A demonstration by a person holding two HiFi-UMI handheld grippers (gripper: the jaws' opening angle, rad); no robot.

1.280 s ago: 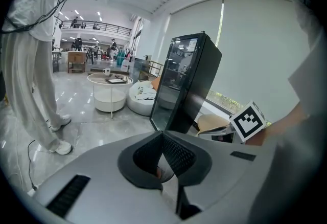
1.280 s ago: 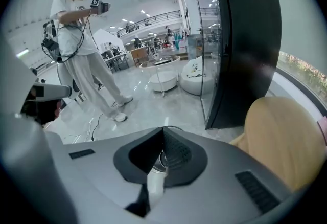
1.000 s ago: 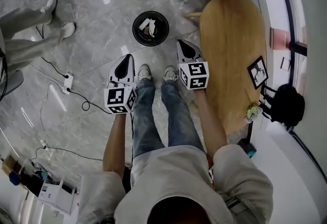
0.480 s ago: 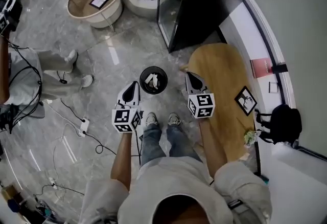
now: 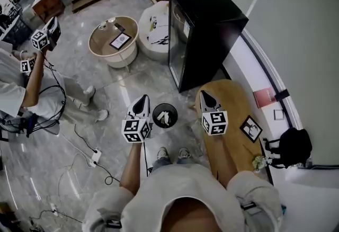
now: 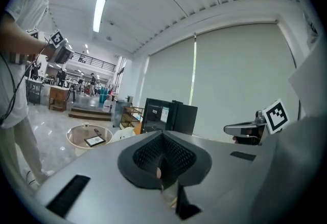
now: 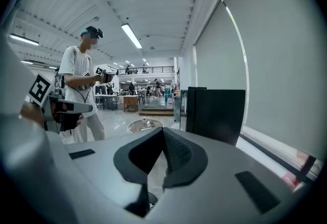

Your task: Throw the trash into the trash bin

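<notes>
Two hand-held grippers are held level, the left gripper [image 5: 141, 100] and the right gripper [image 5: 204, 96], each with jaws pressed together on nothing. Crumpled white trash [image 5: 164, 117] is seen inside the round black trash bin [image 5: 154, 115] on the floor between them.

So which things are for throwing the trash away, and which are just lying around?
For the job: trash bin, trash inside it, left gripper, right gripper.
Just around: wooden table, black cabinet, round table, picture frame, black bag.
</notes>
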